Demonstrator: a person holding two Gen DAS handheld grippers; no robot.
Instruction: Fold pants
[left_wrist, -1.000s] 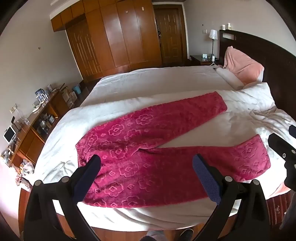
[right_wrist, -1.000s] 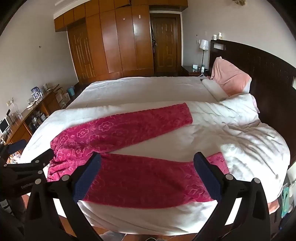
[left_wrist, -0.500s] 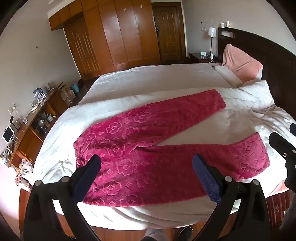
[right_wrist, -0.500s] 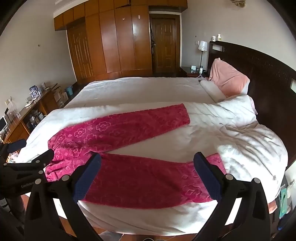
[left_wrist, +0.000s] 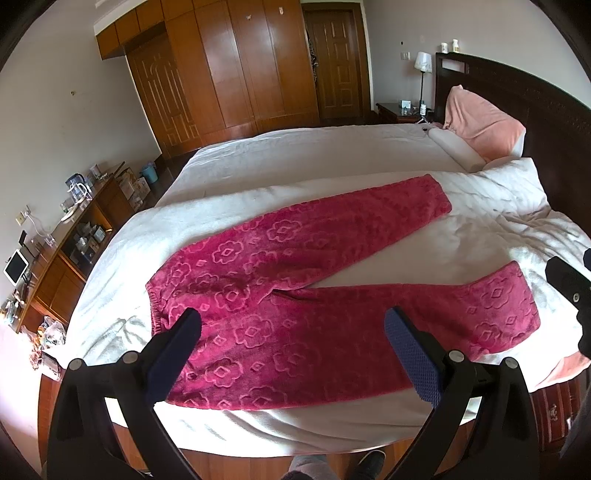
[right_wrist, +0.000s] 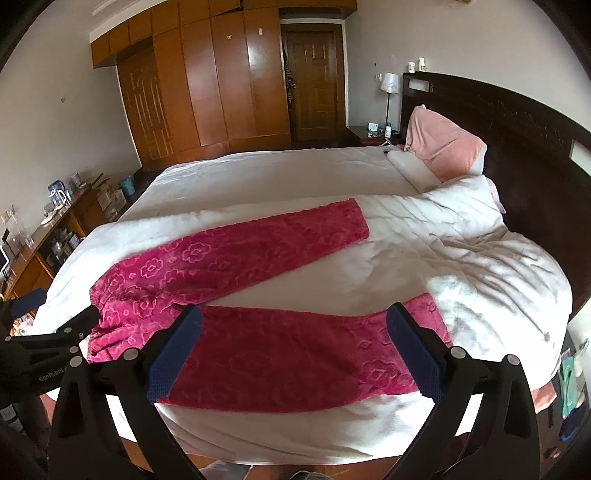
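one pants (left_wrist: 295, 295) spread flat — two hand-held grippers, both agape.

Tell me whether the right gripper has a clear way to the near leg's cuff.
Probably yes. The right gripper hangs open above the near leg of the pants, and the cuff lies flat and uncovered on the duvet, with nothing between them.

White bed (left_wrist: 303, 155), wooden wardrobe (left_wrist: 236, 66), dark headboard (right_wrist: 517, 140), bedside lamp (left_wrist: 423, 62)
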